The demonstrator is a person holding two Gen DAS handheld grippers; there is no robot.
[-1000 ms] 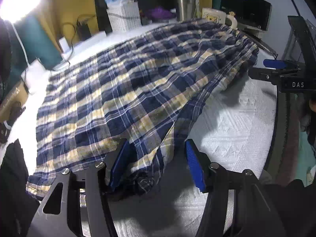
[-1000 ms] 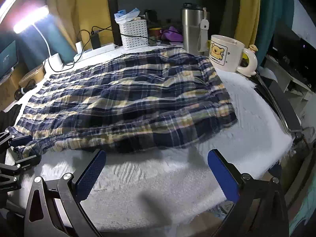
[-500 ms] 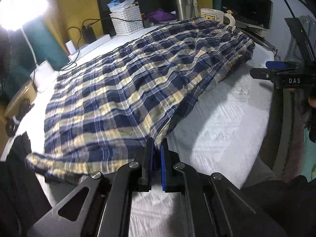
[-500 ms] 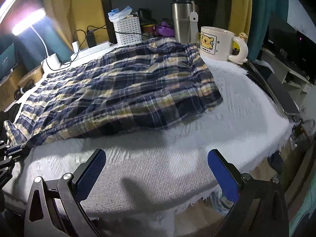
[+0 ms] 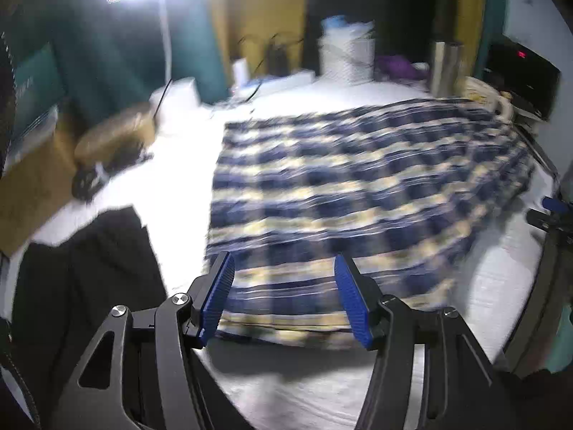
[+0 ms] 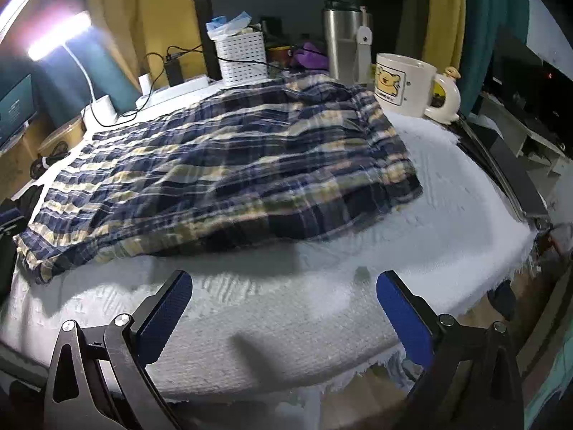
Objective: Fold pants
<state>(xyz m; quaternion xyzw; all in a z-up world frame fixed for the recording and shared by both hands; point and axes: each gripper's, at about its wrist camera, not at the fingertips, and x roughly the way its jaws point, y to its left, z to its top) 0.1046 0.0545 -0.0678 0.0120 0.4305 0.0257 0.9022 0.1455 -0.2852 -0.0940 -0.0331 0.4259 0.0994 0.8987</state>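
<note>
The blue, yellow and white plaid pants lie spread on a white textured cloth; the left wrist view is blurred. My left gripper is open and empty, just above the near hem of the pants. In the right wrist view the pants lie across the middle of the cloth. My right gripper is open and empty, over bare cloth in front of the pants and apart from them. The right gripper also shows at the right edge of the left wrist view.
At the back stand a bear mug, a steel tumbler, a white basket, cables and a lit lamp. A dark garment lies left of the pants. The cloth's frayed front edge is near my right gripper.
My left gripper was shut on the pants' edge half a second ago; now it is open and has swung left to face the hem. The right gripper stays open and barely moves.
</note>
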